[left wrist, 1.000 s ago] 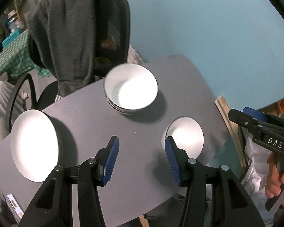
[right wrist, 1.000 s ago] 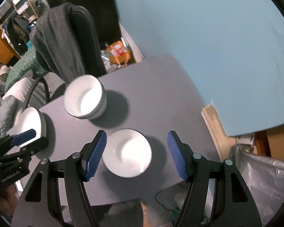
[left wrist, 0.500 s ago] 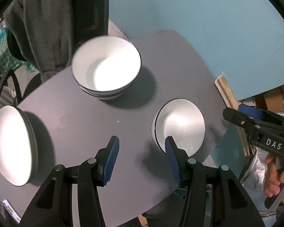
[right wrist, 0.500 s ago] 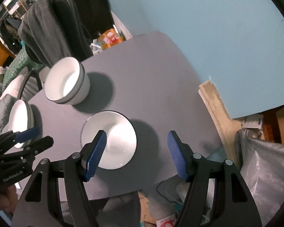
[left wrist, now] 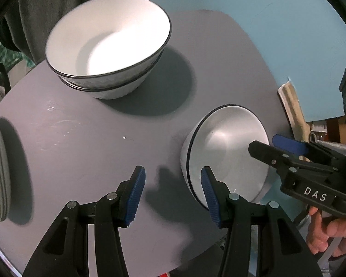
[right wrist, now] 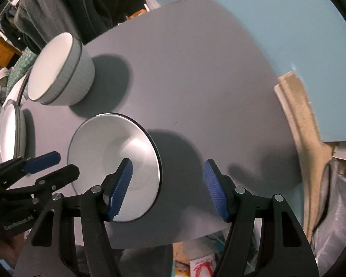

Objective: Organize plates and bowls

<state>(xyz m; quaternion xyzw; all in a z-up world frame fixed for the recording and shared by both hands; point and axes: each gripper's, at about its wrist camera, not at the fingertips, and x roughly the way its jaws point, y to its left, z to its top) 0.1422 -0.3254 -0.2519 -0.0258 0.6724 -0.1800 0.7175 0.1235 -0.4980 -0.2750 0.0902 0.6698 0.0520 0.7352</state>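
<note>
**Right-wrist view: lone bowl's rim sits between spread tongs**

Right tongs (right wrist: 167, 188) are spread and empty, straddling the near-right rim of the single white, dark-rimmed bowl (right wrist: 114, 161) near the front edge of the grey desk (right wrist: 207, 80). Left tongs (left wrist: 173, 194), also spread and empty, flank its other side. Being round, the bowl has no long axis; its mouth faces up. Two stacked white bowls (left wrist: 108, 46) stand further back; the right tongs look nearer.

Dim room, hard overhead light; bowls (left wrist: 108, 53) cast dark shadows toward 3 o'clock on table (right wrist: 196, 69); fisheye edges black, slightly blurred.
</note>
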